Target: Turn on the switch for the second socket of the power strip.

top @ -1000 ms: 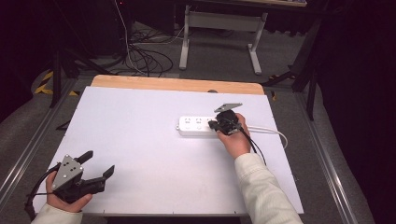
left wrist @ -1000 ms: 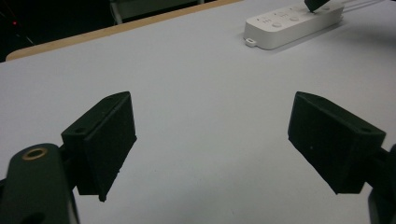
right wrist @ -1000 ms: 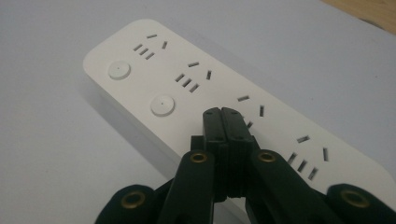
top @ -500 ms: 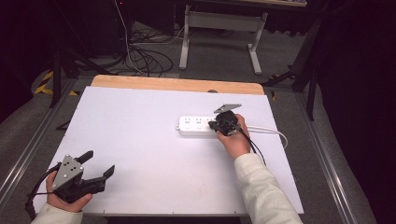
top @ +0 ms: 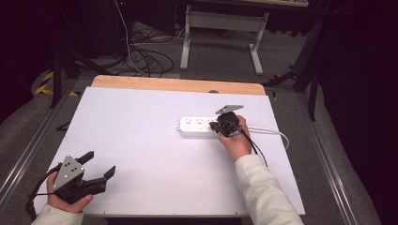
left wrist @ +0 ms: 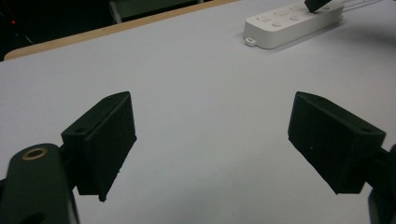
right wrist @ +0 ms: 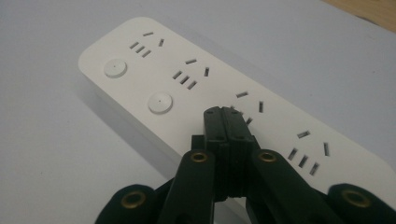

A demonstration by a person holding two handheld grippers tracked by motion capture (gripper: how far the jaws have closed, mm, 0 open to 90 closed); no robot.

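A white power strip (top: 196,126) with several sockets and round buttons lies right of the table's middle. In the right gripper view, my right gripper (right wrist: 227,116) is shut with nothing between its jaws. Its tips press down on the power strip (right wrist: 154,60) beside the second round button (right wrist: 160,102). From above, the right gripper (top: 218,126) sits over the strip's right end. My left gripper (top: 100,163) is held open near the front left corner, above bare table. The left gripper (left wrist: 210,135) points toward the power strip (left wrist: 289,23) far off.
The strip's white cord (top: 270,130) runs off to the right across the white table (top: 141,122). A wooden edge (top: 178,85) borders the table's far side. Black cables (top: 141,56) and a grey desk frame (top: 220,28) are on the floor beyond.
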